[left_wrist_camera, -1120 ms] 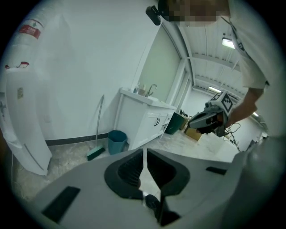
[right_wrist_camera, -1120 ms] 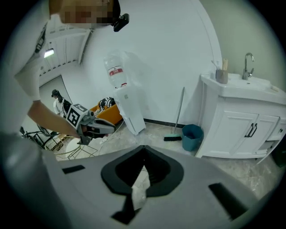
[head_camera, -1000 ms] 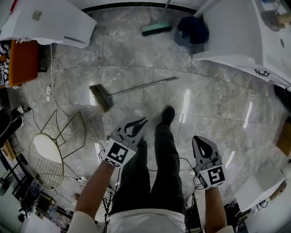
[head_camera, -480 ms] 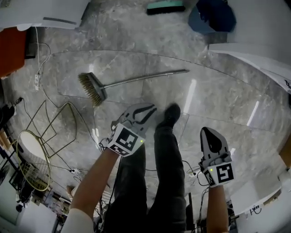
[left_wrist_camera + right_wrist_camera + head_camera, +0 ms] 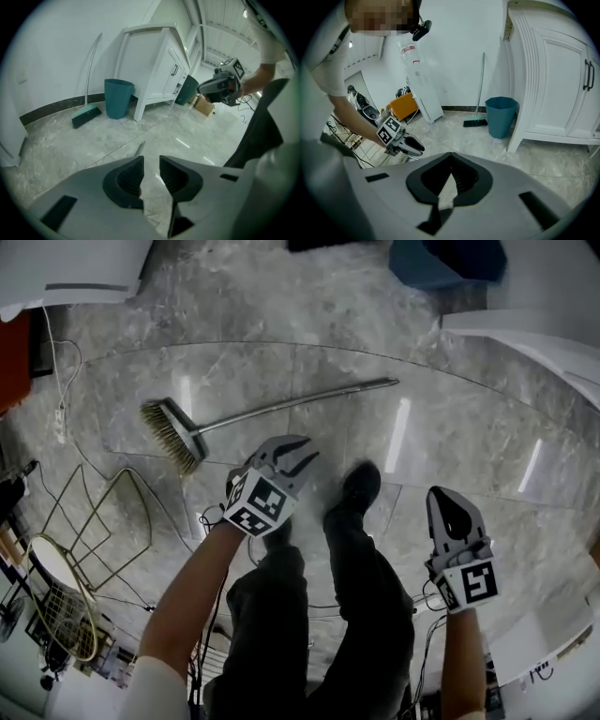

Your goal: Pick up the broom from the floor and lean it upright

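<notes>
Item: broom (image 5: 272, 412), one, lying flat on the grey marble floor (image 5: 450, 427) out in the open and well away from the wall edge. Its bristle head is toward the left and its slim metal handle runs up to the right, just ahead of my shoe (image 5: 361, 486). Handling, as I judge it: a stiff, thin pole, light overall but head-heavy. The pole looks smooth enough to turn or slide in the pads, and it lies hard against stone, so the jaws must straddle it from above. Best hold is on the handle, a little toward the head for balance, or near the free end to pivot it up on the bristles. Left gripper (image 5: 305, 457): near the handle's middle but apart from it. Its jaws have just been opening and stand slightly apart with only floor between them. Right gripper (image 5: 442, 498): well to the right of the broom, jaws together, nothing held. Leaning places: the wall beside the teal bin (image 5: 118, 97) and the white cabinet (image 5: 159, 65), where a green brush (image 5: 86, 115) already stands. Hard to make out: the left gripper view shows only a thin sliver above its jaws, probably the handle end. The bristle head appears in neither gripper view, and its joint to the handle is too small to read.
</notes>
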